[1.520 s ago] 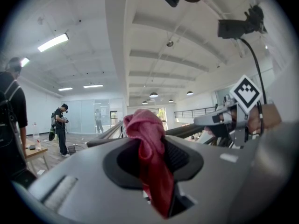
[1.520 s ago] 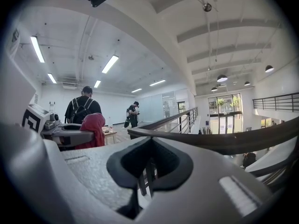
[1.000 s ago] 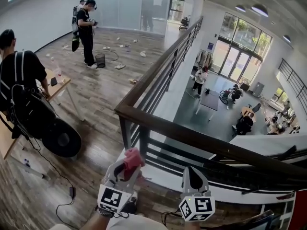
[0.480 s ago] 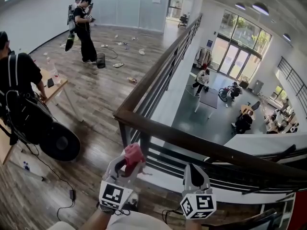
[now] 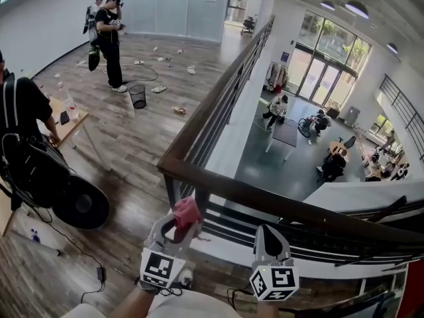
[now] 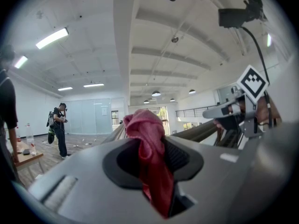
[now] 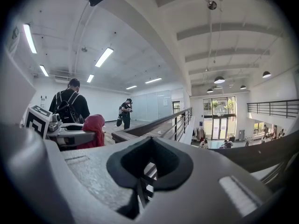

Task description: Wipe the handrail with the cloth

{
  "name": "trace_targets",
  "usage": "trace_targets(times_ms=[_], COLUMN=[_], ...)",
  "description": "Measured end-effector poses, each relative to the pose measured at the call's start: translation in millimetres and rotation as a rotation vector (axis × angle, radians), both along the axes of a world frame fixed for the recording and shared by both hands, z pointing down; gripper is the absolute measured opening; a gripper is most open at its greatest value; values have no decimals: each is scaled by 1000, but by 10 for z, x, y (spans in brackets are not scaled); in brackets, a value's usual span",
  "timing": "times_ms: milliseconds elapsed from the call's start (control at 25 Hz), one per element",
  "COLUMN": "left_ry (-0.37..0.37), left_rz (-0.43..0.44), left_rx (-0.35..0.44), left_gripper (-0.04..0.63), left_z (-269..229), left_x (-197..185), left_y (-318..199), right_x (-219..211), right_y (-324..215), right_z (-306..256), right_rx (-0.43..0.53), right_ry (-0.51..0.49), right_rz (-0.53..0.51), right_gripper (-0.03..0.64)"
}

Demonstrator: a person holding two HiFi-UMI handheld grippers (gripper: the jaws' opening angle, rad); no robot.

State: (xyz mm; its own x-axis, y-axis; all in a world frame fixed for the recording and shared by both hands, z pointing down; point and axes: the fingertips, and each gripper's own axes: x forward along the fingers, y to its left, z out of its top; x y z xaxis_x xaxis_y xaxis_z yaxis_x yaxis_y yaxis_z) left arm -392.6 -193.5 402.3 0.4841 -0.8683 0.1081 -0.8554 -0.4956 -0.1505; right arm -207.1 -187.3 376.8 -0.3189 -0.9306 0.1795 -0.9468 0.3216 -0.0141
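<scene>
1. The pink-red cloth (image 5: 186,212) is pinched between the left gripper's (image 5: 175,228) jaws, bunching out above their tips.
2. The dark wooden handrail (image 5: 278,205) runs just ahead of both grippers.
3. The right gripper (image 5: 267,240), beside the left, has its jaws together on nothing.

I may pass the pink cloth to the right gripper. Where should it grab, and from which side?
Probably the bunched top of the cloth, which pokes out past the closed jaws of the left gripper. Come in from the right with the right gripper, opening its shut jaws first; the hanging tail sits inside the left gripper.
</scene>
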Motion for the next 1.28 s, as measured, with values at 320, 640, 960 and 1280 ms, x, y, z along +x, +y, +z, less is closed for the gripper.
trace_targets(times_ms=[320, 640, 960, 1280], left_ry=[-10, -21, -35, -35], left_rz=[12, 38, 58, 41], left_rx=[-5, -9, -22, -36], left_gripper=[129, 129, 129, 129], left_z=[128, 256, 417, 490], left_x=[-127, -217, -232, -222], left_y=[-145, -274, -430, -569], right_x=[-148, -214, -249, -252], right_y=[-111, -186, -286, -389], right_z=[77, 140, 182, 204], right_rx=[0, 4, 16, 12], right_ry=[5, 10, 21, 24], right_rz=[14, 52, 81, 79], right_gripper=[2, 3, 2, 2])
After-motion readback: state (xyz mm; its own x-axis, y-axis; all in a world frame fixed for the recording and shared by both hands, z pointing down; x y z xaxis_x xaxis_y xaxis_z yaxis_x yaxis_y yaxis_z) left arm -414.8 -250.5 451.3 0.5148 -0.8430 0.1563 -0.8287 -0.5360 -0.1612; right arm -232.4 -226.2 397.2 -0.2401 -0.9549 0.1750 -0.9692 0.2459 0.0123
